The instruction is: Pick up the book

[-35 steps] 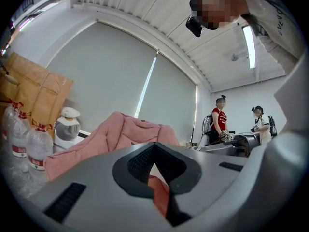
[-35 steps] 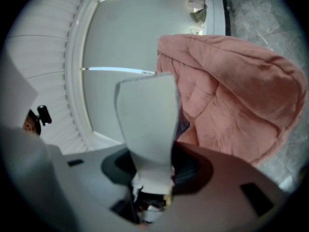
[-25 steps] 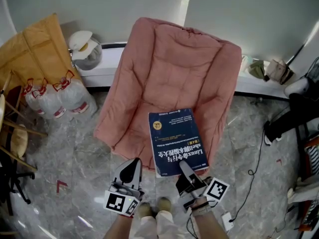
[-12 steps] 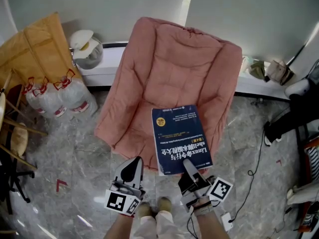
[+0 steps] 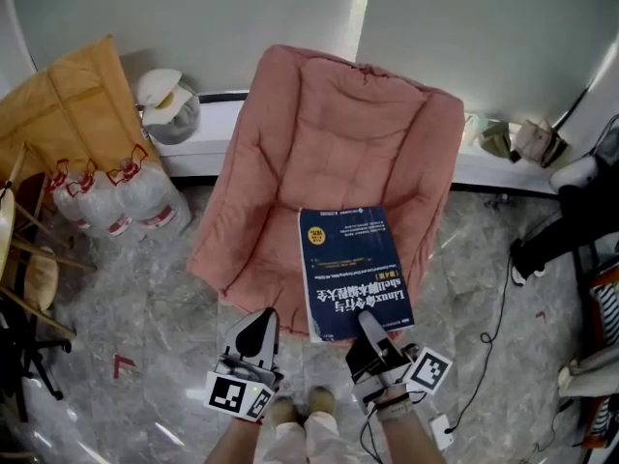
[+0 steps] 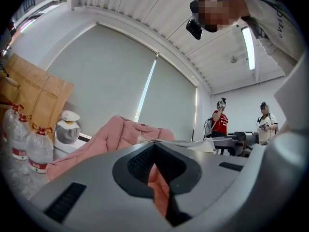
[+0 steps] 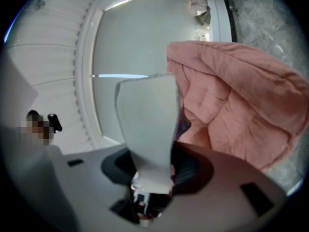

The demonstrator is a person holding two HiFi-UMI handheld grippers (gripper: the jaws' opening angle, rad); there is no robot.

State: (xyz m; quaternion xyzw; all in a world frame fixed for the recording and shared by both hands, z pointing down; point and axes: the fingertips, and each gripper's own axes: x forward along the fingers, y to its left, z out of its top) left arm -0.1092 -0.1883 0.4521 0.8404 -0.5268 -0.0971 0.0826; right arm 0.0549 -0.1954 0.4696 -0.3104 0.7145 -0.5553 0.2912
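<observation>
The fingers of the right gripper (image 5: 368, 319) clamp the near edge of the thick blue book (image 5: 352, 269) above the pink chair (image 5: 338, 133); heavy and stiff-spined, it may droop from that single-edge grip, while the left gripper (image 5: 261, 320) has its fingers closed on nothing

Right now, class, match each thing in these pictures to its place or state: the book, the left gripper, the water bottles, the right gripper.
Things:
1. book
2. left gripper
3. water bottles
4. right gripper

Places or states:
A. on the floor at the left, beside the brown package
B. dark blue, over the seat of the pink chair
C. holds nothing, over the floor in front of the chair
D. clamped on the near edge of a cover

Pairs: 1-B, 2-C, 3-A, 4-D
</observation>
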